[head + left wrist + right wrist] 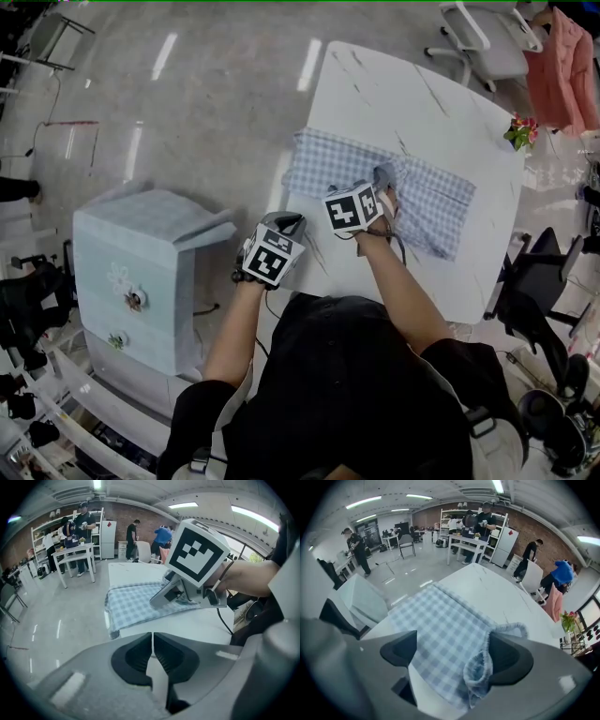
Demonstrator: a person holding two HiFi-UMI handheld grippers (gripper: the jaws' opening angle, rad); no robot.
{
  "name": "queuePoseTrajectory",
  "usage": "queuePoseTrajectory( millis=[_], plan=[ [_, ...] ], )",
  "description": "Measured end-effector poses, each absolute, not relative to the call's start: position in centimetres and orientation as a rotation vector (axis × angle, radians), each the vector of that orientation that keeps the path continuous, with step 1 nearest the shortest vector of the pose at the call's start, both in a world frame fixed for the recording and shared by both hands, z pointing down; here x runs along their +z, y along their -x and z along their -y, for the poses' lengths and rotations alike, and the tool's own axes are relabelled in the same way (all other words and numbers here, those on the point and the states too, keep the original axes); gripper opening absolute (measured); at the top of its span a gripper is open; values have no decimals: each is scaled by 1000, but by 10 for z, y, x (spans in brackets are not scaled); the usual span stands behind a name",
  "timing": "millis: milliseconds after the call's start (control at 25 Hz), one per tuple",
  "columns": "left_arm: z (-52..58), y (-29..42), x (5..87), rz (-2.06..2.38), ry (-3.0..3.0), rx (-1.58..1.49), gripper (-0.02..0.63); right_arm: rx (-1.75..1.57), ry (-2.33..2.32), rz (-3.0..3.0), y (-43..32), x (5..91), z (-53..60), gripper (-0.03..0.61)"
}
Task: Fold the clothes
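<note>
The left gripper [153, 653] is closed tight with nothing between its jaws, and sits at the near edge of the table [375, 84], apart from the cloth [427, 202]. The right gripper [457, 656] points down over the cloth with its jaws spread wide; checked fabric lies between them, and a puckered bit of hem rests against one pad, not pinched. The blue-and-white cloth lies spread flat across the white table, one end hanging over the edge towards a pale cabinet [141, 272]
</note>
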State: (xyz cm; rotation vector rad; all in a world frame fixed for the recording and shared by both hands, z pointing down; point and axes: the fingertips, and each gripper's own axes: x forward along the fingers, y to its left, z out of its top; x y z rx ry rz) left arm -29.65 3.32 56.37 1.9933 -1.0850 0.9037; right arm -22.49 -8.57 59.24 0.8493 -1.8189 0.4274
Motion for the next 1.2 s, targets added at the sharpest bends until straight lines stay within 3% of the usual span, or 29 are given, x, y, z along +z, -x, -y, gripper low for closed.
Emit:
queuePoseTrajectory(
  millis=[400, 840, 1040, 1200],
  plan=[
    [-27, 289, 566, 1051, -2014, 902, 21, 95, -759, 1653, 185, 596, 81, 462],
    [-13, 279, 555, 1033, -2070, 917, 21, 238, -767, 1783, 192, 573, 74, 447],
    [8, 253, 547, 990, -2141, 902, 33, 283, -850, 1837, 170, 550, 82, 377],
    [20, 219, 542, 931, -2209, 889, 65, 329, -980, 1858, 132, 533, 91, 231]
  ],
)
